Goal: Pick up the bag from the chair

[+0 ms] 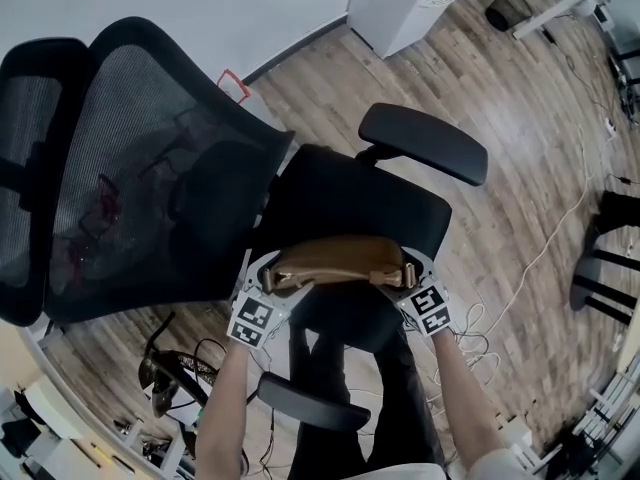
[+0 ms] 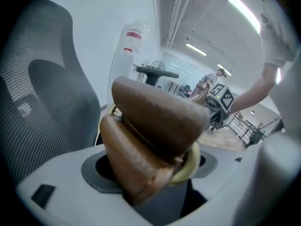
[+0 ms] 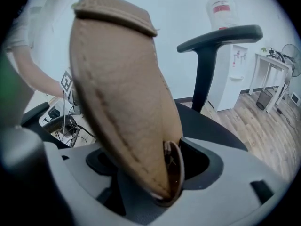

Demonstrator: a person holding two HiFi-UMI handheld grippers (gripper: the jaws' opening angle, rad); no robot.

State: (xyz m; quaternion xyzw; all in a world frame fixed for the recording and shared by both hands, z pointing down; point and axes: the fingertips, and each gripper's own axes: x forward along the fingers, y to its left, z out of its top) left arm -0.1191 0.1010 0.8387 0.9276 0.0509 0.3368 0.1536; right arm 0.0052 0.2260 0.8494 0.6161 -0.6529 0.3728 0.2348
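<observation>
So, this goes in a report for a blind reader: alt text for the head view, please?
A left gripper and a right gripper each clamp one end of a brown bag over the seat of a black chair. The person's arms reach in from below; wood floor surrounds the chair.

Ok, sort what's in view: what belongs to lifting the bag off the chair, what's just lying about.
Job: brown bag, held at both ends; black chair; left gripper; right gripper.
Lying about: white floor cable; white cabinet.
</observation>
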